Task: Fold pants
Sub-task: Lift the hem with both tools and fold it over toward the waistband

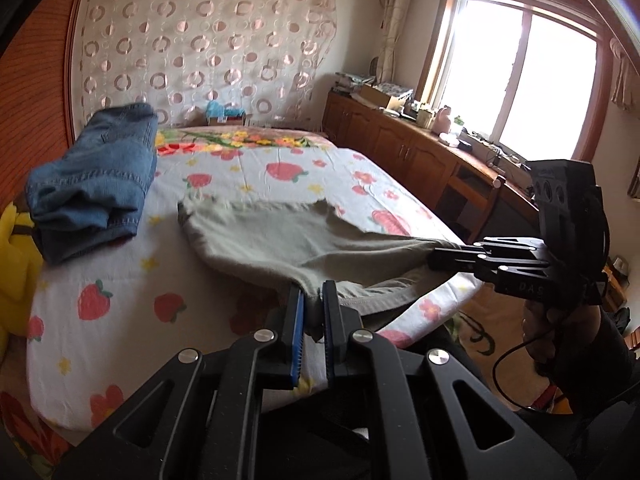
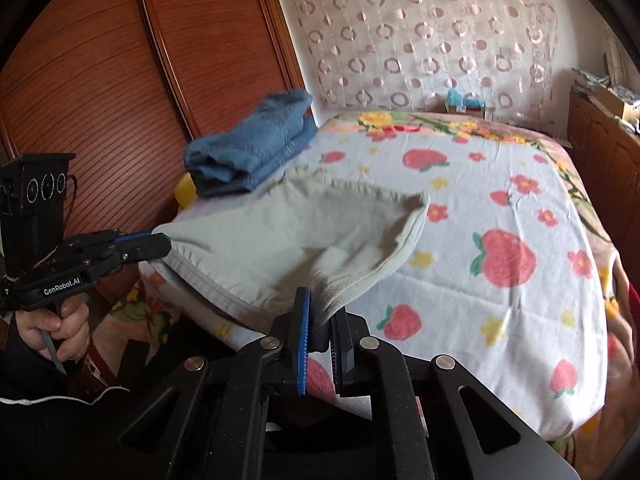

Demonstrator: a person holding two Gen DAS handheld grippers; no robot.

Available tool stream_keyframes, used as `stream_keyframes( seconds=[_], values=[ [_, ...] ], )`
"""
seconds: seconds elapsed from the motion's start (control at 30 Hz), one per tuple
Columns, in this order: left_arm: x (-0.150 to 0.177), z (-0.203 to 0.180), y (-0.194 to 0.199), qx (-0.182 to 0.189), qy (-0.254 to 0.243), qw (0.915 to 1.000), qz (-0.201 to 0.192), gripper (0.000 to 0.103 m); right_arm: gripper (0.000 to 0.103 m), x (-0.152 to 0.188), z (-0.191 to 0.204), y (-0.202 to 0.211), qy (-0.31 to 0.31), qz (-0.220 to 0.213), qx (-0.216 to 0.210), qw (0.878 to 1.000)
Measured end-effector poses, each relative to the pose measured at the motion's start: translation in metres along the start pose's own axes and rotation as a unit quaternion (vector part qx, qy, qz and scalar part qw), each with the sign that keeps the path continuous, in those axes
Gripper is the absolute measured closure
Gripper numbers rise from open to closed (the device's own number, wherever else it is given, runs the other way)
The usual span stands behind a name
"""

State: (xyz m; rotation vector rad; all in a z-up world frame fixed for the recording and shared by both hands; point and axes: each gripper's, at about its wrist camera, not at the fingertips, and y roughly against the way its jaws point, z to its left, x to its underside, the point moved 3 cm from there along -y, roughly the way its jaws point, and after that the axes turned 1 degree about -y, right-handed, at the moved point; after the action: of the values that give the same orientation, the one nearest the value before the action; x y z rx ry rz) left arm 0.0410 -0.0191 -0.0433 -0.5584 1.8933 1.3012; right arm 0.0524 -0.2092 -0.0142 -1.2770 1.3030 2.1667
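Grey-green pants (image 1: 280, 236) lie across the near part of the bed (image 1: 120, 320), their near edge lifted off the sheet and stretched between 2 grippers; the far edge rests on the strawberry-print sheet (image 2: 500, 208). Left hand-held gripper (image 1: 313, 292): jaws closed on a bunched corner of the pants, cloth pinched between the blue pads. Right hand-held gripper (image 2: 320, 304): jaws likewise clamped on the other near corner, several folded layers of fabric caught between them. In the left wrist view the right hand-held gripper comes in from the right edge, with a hand (image 1: 540, 324) and a dark sleeve behind it. A stack of folded blue jeans (image 1: 96, 184) sits on the far left of the bed, well apart from the pants; a yellow object (image 1: 16, 256) lies just beside the stack at the bed's edge. A small box with blue contents (image 2: 464, 102) stands at the head of the bed against a circle-patterned curtain (image 2: 420, 40). Wooden wardrobe doors (image 2: 100, 80) flank the left side; a cluttered wooden cabinet (image 1: 400, 136) runs under the window (image 1: 520, 80) on the right. Nothing lies on the sheet between the pants and the head of the bed.
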Motion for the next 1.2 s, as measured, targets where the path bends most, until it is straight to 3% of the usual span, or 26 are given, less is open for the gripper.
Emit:
stream_keyframes(
  seconds=[0.6,0.83,1.2],
  values=[
    [-0.062,0.042,-0.055,-0.047,0.009,0.9978,-0.045,0.094,0.094,-0.056,-0.015,-0.072,0.018,-0.025,0.047,0.998],
    [-0.065,0.056,-0.078,-0.059,0.023,0.9974,-0.035,0.094,0.094,-0.072,-0.022,-0.105,0.016,-0.014,0.06,0.998],
    [-0.061,0.062,-0.094,-0.092,0.011,0.9956,-0.014,0.09,0.094,-0.073,-0.029,-0.123,0.01,0.006,0.061,0.998]
  ],
)
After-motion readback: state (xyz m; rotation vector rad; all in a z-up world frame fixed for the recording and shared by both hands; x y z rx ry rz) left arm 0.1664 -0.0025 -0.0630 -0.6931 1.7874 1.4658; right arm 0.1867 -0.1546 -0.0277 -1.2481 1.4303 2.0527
